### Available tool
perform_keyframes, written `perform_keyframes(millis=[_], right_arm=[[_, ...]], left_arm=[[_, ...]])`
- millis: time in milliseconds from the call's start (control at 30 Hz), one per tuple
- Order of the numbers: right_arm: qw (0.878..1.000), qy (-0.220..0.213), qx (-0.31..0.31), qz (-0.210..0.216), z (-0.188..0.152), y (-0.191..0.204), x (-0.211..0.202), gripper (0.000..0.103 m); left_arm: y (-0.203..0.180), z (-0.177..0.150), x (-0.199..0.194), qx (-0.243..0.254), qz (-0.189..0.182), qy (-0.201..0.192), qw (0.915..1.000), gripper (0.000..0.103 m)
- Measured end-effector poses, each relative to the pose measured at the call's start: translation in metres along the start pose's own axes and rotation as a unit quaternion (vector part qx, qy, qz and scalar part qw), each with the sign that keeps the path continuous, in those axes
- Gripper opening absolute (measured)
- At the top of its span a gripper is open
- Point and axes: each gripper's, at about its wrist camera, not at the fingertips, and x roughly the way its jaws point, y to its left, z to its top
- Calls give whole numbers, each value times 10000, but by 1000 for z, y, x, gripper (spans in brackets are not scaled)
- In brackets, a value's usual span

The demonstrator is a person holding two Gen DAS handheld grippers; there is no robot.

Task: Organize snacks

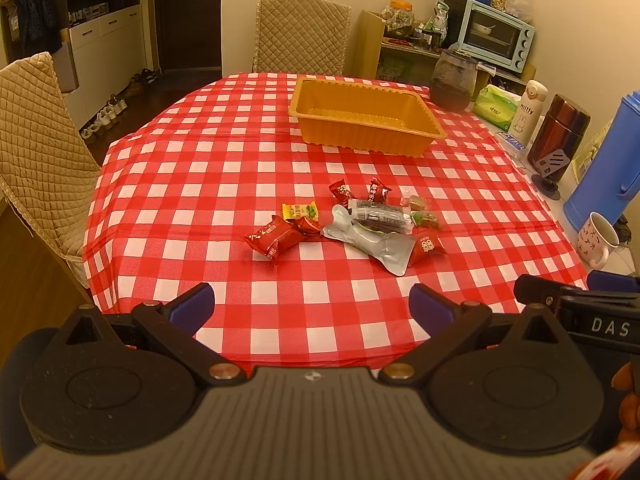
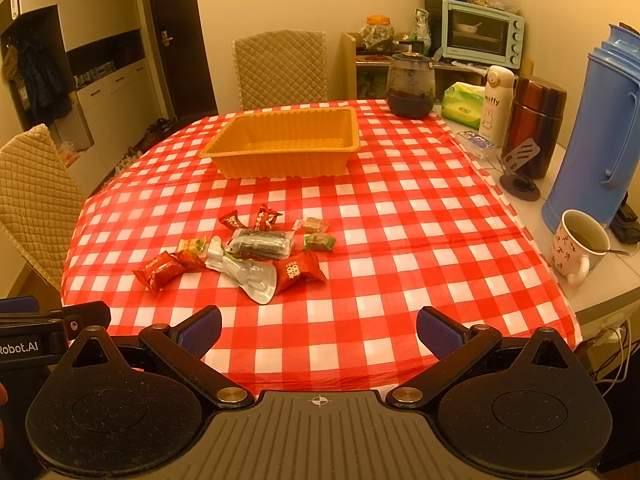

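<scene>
Both of my hand-held grippers, left (image 1: 312,304) and right (image 2: 319,328), hover wide open and empty over the near tabletop (image 2: 400,240) edge. Snacks (image 2: 240,252) sit heaped mid-table, probably dumped for sorting, with the orange tray (image 2: 288,160) waiting empty behind them.
</scene>
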Motion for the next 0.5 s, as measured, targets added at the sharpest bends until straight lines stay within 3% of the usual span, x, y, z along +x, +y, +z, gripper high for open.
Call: perform_keyframes(millis=[500], right_arm=[[10000, 2, -8, -10, 0, 0, 0, 103]], left_arm=[[-1, -1, -1, -12, -14, -10, 10000, 103]])
